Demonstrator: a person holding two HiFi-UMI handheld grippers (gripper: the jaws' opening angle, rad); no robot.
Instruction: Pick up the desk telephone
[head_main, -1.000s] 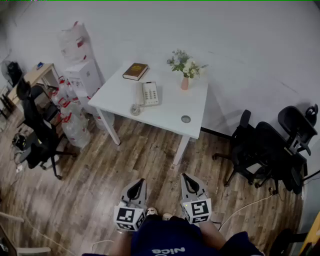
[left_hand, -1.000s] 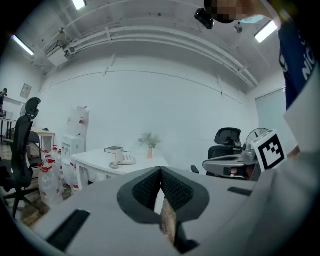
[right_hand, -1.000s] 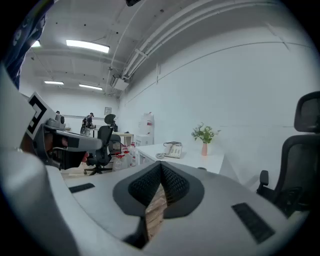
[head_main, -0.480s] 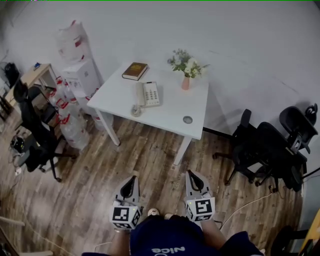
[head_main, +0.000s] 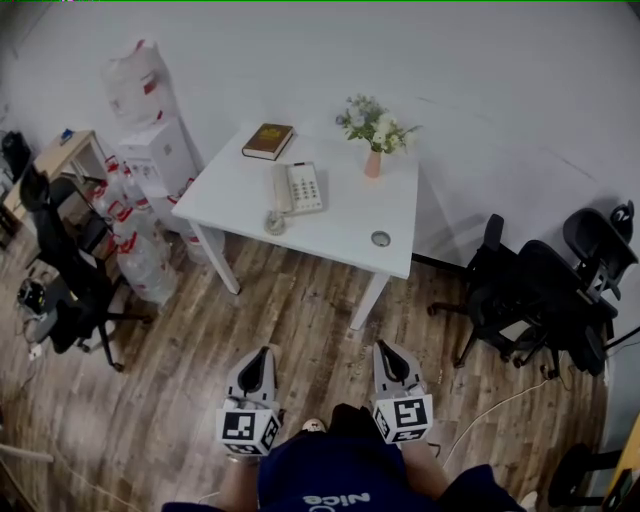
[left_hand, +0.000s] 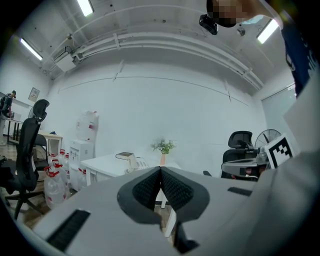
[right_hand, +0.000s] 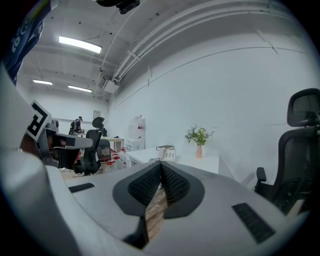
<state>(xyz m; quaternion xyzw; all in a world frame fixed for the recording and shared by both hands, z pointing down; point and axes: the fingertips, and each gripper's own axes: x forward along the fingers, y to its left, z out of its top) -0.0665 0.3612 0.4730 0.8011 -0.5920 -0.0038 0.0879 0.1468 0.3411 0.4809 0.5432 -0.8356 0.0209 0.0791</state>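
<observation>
Drifted slightly apart, grey left gripper (head_main: 262, 353) and grey right gripper (head_main: 383, 350) ride pressed together, empty — probably a carrying posture, the beige push-button desk telephone (head_main: 297, 187) lying well ahead.

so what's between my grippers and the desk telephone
In the head view, brown wood-plank floor, then the near strip of the white rectangular table, lies between the left gripper, the right gripper and the white push-button desk telephone.
</observation>
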